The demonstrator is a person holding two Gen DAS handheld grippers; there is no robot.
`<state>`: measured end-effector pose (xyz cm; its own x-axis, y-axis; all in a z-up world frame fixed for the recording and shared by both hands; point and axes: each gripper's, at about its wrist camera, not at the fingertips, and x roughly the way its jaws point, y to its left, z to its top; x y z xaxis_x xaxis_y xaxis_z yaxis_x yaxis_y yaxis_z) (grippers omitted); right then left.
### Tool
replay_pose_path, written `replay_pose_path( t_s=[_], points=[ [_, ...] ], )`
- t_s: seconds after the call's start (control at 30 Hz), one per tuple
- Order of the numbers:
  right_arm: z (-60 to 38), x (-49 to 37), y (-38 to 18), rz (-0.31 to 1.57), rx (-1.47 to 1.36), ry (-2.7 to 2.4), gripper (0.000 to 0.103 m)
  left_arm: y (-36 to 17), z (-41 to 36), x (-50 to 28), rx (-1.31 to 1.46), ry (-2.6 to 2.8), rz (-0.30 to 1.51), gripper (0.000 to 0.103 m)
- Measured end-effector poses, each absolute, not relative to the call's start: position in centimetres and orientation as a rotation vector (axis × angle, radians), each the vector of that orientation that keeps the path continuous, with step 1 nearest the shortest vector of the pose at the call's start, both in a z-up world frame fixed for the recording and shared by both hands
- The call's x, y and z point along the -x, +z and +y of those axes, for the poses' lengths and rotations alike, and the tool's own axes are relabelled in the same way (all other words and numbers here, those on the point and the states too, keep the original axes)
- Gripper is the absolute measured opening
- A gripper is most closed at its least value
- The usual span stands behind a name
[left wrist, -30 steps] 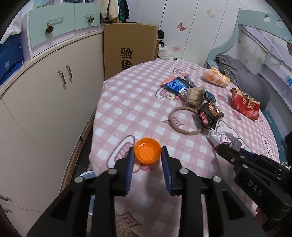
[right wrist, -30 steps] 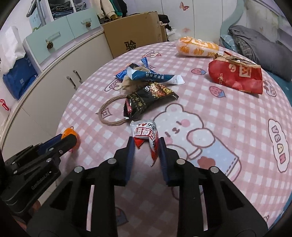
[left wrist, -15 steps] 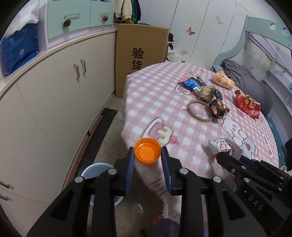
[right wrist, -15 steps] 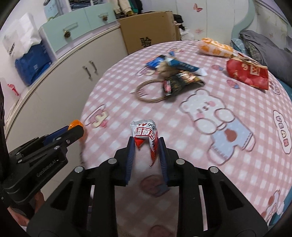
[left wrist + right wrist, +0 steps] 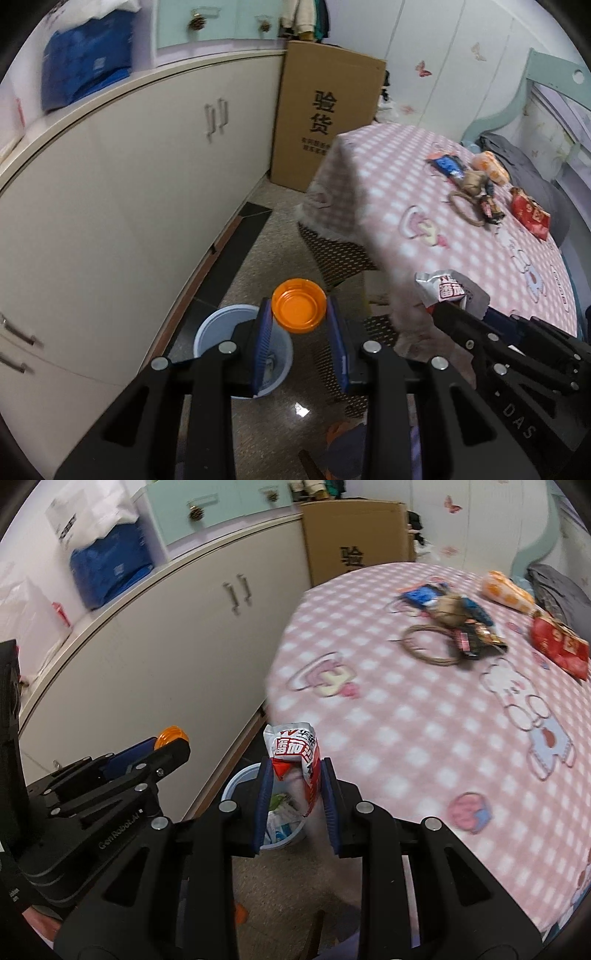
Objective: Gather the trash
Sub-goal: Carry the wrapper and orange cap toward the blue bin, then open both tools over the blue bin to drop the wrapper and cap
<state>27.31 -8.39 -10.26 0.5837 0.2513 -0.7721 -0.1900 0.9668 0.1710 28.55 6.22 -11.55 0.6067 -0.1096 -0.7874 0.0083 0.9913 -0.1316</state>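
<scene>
My left gripper (image 5: 299, 314) is shut on an orange bottle cap (image 5: 298, 311) and hangs above the floor, just right of a pale blue bin (image 5: 218, 325). My right gripper (image 5: 293, 775) is shut on a crumpled red and white wrapper (image 5: 293, 751); the same bin (image 5: 236, 782), with wrappers inside, lies under its left finger. The right gripper with the wrapper (image 5: 448, 291) shows at the right of the left wrist view. The left gripper and cap (image 5: 170, 736) show at the left of the right wrist view.
A pink checked table (image 5: 424, 720) holds more wrappers (image 5: 476, 642), a red bag (image 5: 557, 646), an orange bag (image 5: 506, 592) and a twine ring (image 5: 428, 646). Cream cupboards (image 5: 129, 206) run along the left. A cardboard box (image 5: 325, 114) stands at the back. A bed (image 5: 517, 162) lies beyond the table.
Both grippers have swung left, off the table, and now hang over the floor by the bin. Each keeps its hold: cap in the left, wrapper in the right.
</scene>
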Motion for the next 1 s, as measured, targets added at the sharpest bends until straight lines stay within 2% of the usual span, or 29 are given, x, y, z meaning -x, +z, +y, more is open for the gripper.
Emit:
replay_pose_path(
  t_s=[0.5, 1.0],
  points=[
    [0.2, -28.9, -14.5, 1.018, 0.038, 0.374, 0.026, -16.1, 14.0, -28.9, 0.218, 0.054, 1.013, 0.029],
    [2.7, -33.2, -22.7, 1.18, 0.117, 0.337, 0.026, -23.7, 15.4, -33.3, 0.212, 0.064, 1.186, 0.03]
  ],
)
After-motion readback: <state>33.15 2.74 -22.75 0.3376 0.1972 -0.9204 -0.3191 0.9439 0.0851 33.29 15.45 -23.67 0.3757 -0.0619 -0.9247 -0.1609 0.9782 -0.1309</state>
